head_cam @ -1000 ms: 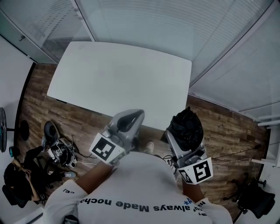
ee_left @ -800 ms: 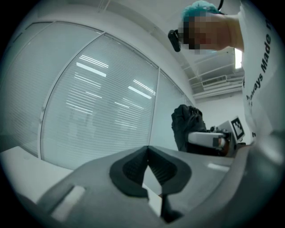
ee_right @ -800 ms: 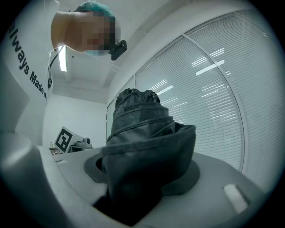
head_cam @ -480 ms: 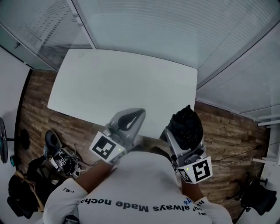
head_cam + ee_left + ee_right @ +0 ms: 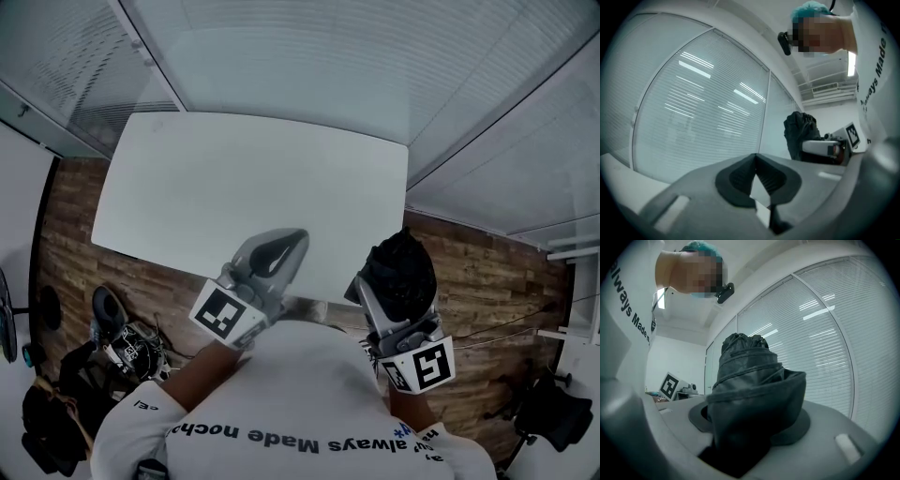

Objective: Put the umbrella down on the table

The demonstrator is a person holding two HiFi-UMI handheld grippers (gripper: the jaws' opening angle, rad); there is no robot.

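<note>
Right gripper [image 5: 395, 284] pinches folded black umbrella [image 5: 401, 262] by white table's [image 5: 244, 178] near-right corner. Left gripper [image 5: 281, 247], tips pressed together on nothing, sits over the near edge.

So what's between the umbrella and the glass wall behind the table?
Only the white table, its top bare; the head view shows it. The umbrella is by its near corner, the glass wall past its far edge.

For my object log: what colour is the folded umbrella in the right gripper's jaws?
Plain black; the folded fabric umbrella shows best in the right gripper view.
</note>
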